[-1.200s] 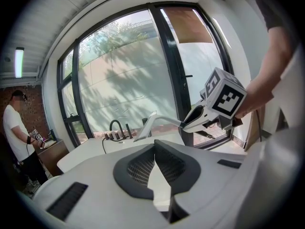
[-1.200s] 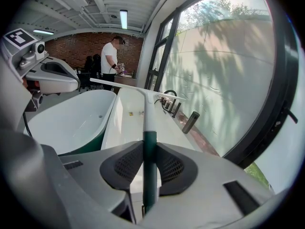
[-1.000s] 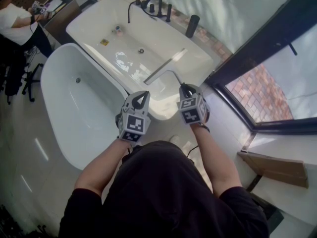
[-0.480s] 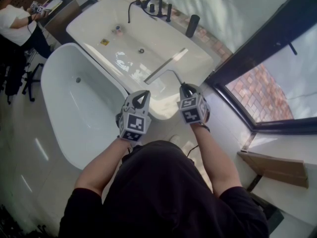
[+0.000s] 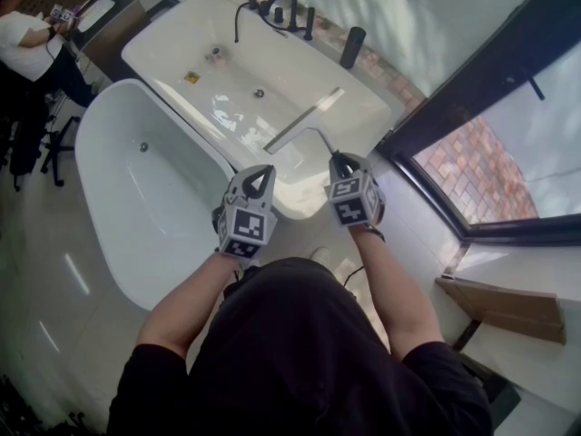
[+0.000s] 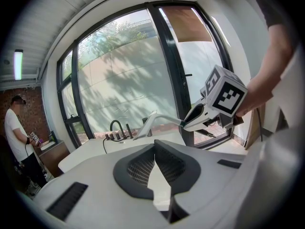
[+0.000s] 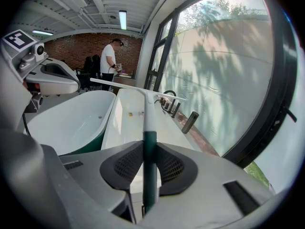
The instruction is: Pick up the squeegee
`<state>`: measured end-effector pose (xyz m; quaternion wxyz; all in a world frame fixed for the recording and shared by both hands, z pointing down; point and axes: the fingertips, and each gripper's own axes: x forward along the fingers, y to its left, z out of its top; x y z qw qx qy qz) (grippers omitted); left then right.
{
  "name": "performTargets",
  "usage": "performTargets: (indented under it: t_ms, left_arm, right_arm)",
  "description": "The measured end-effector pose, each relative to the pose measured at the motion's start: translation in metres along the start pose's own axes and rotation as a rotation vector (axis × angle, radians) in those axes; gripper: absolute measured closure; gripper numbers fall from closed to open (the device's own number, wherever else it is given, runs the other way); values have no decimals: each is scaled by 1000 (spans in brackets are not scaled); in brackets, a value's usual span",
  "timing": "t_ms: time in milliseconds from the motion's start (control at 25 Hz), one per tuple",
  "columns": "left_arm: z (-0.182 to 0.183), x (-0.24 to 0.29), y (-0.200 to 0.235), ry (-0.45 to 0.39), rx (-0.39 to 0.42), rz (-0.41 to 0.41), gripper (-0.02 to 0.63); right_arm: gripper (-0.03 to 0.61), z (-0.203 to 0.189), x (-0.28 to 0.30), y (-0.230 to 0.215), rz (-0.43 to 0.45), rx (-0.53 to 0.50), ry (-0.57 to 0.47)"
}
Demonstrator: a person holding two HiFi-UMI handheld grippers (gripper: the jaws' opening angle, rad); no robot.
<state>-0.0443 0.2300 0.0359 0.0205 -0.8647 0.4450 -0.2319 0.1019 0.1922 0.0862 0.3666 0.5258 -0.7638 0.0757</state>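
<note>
The right gripper [image 7: 149, 150] pinches the dark green handle of the squeegee [image 7: 146, 109] between ribbed black pads. The squeegee's white neck and long thin crosswise blade are held in the air over the near end of the glossy white rectangular bathtub [image 5: 300, 84]. The left gripper [image 6: 153, 149], its pad tips pressed together on nothing, hovers just short of that bathtub's near rim.

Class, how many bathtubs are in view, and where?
2: an oval bathtub at left, and a rectangular bathtub beside it along the window. More may lie outside the frame.
</note>
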Motion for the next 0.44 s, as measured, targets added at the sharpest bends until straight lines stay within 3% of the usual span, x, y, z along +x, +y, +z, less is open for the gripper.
performTargets:
  t_ms: [440]
  left_arm:
    - [5, 0, 3, 8, 5, 13, 609]
  right_arm:
    - [492, 0, 2, -1, -3, 1, 4]
